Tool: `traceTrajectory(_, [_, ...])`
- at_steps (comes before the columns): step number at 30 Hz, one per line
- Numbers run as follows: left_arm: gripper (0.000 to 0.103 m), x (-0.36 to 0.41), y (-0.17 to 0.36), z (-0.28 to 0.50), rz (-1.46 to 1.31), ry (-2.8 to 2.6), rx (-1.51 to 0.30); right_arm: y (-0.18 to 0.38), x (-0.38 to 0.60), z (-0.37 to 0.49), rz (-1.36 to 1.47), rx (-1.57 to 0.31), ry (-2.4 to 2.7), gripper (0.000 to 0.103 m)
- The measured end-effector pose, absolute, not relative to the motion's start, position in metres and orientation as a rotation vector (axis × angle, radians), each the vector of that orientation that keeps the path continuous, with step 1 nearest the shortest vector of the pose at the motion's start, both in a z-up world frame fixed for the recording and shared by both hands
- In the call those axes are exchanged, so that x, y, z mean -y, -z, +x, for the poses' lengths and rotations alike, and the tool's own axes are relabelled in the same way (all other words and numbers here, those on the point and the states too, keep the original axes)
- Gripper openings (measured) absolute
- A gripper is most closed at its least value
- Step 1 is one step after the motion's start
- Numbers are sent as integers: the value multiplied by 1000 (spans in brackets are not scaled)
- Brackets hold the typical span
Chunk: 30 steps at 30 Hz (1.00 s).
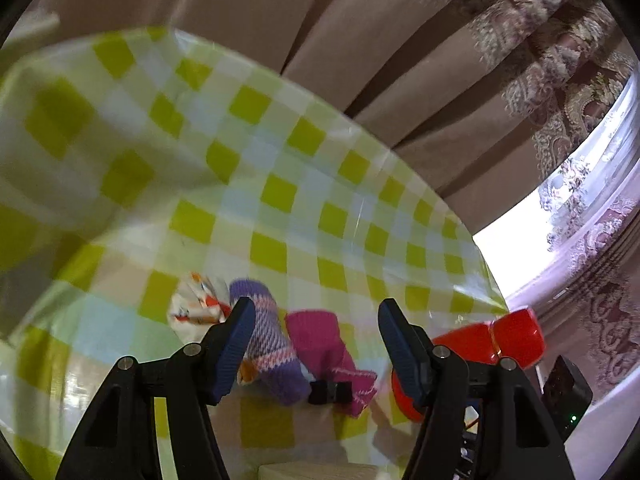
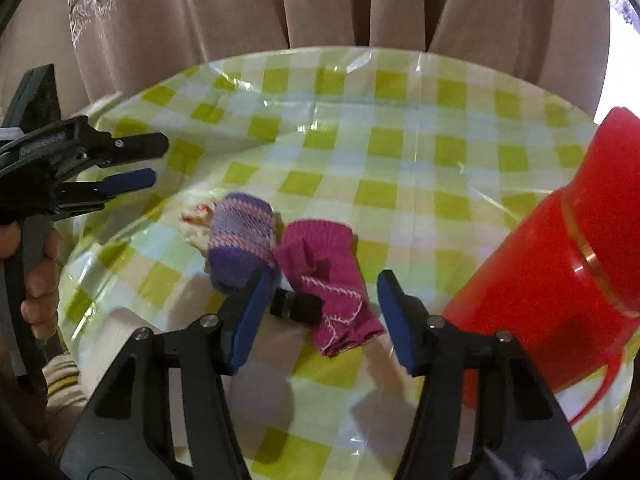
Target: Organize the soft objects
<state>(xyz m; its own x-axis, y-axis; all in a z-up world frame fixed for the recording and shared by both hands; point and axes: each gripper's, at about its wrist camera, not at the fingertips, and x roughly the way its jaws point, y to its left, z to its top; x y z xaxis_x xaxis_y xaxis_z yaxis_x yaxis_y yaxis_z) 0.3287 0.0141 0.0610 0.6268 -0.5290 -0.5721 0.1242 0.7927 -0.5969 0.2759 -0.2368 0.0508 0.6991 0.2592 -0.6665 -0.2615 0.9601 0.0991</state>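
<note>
We see a round table [image 2: 400, 92] w/ a green-and-white checked plastic cover, curtain [image 2: 248, 4] hanging behind its far edge. Three soft items lie in a row toward the near-left part of the table: a purple striped knit sock [image 2: 240, 248], a magenta knit sock [image 2: 328, 276] touching it on the right, and a white cloth w/ orange print [image 1: 196, 308] tucked behind the purple one on the left; what that cloth is, we can't quite tell, it's blurred. A small black clip-like piece [image 2: 298, 307] sits at the magenta sock's near-left edge.

A red thermos jug [image 2: 560, 260] stands near the table's right edge, well apart from the socks.

Right gripper [image 2: 326, 320]: jaws apart, nothing pinched, hovering over the magenta sock. Left gripper [image 2: 140, 160], a hand [image 2: 36, 276] on its handle: jaws apart too, empty, above the table's left side, just beside the purple sock.
</note>
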Motion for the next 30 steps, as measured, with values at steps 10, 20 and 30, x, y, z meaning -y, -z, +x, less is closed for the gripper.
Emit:
traceTrajectory(10, [51, -5, -1, 356, -575, 433, -925, -13, 221, 288, -76, -773, -365, 50])
traceTrajectory(20, [48, 7, 23, 366, -541, 461, -970, 16, 212, 297, -92, -821, -420, 48])
traceTrajectory(30, [38, 17, 27, 366, -506, 490, -978, 34, 208, 307, -87, -864, -430, 42])
